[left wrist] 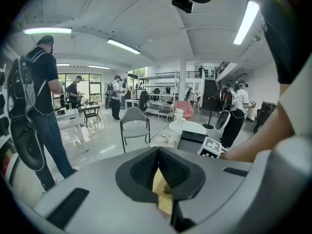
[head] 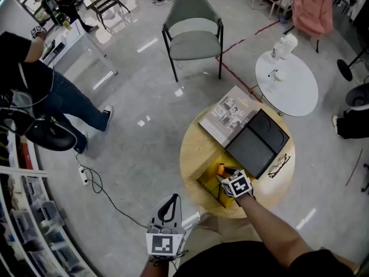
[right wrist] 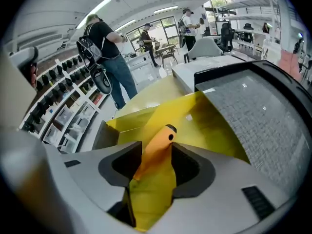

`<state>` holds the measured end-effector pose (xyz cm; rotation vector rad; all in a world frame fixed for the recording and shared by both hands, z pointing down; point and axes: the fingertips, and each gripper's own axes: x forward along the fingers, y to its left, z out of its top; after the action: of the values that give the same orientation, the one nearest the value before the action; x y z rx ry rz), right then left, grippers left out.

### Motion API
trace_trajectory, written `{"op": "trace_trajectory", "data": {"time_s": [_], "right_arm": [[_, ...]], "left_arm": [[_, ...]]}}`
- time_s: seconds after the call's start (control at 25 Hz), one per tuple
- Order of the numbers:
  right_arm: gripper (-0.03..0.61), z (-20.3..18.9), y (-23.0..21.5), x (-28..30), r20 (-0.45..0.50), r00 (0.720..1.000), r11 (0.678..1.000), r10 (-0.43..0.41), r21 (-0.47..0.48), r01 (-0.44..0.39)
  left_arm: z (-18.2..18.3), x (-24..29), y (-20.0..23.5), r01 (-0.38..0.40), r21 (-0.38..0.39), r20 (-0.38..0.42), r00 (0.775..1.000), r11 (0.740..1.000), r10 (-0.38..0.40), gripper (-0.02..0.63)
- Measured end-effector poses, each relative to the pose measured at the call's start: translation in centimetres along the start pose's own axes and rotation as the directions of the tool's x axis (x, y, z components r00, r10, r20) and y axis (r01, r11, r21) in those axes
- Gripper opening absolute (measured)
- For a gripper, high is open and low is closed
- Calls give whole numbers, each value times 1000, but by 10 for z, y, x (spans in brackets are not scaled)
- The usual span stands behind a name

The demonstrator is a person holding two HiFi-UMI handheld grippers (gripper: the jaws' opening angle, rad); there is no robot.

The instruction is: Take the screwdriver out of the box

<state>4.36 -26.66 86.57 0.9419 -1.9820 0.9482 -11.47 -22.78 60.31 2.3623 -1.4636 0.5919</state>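
Item 1, screwdriver: the orange handle with a black end cap is all I can see. It lies slanted inside the yellow box, with the shaft out of my sight.

Item 2, yellow box: open, sitting on the near part of the round wooden table, just beside a black flat case.

Item 3, right gripper: it is tipped down into the box with its jaws spread wide. The handle lies in the gap between them, close to both pads. I see no squeeze on it.

Item 4, left gripper: jaw tips are together with nothing between them. In the head view it hangs off the table's near edge, over the floor, well apart from the box.

Item 5, other table contents: an open magazine at the far side, touching the black case, and a pair of eyeglasses by the right rim.

Item 6, surroundings: a white round table and a grey chair stand beyond. A person in a dark shirt and jeans is at the left.
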Motion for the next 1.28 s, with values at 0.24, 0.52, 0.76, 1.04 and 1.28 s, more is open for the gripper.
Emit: {"op": "trace_trajectory", "data": {"time_s": [0.24, 0.52, 0.76, 1.04, 1.28], "right_arm": [[191, 1, 3, 3, -9, 999, 999, -32, 2, 32], [127, -7, 13, -8, -19, 1000, 1000, -4, 17, 4], [126, 7, 4, -43, 115, 993, 999, -1, 50, -5], [126, 38, 19, -94, 299, 954, 999, 35, -37, -25], [124, 45, 25, -128, 398, 916, 997, 58, -75, -30]], "left_arm": [[-2, 2, -5, 16, -7, 1, 1000, 1000, -16, 14], [6, -9, -4, 20, 15, 12, 1000, 1000, -20, 14], [8, -22, 0, 18, 25, 25, 1000, 1000, -19, 14], [21, -30, 1, 27, 41, 78, 996, 999, -31, 14], [42, -36, 2, 21, 34, 121, 992, 999, -25, 14]]}}
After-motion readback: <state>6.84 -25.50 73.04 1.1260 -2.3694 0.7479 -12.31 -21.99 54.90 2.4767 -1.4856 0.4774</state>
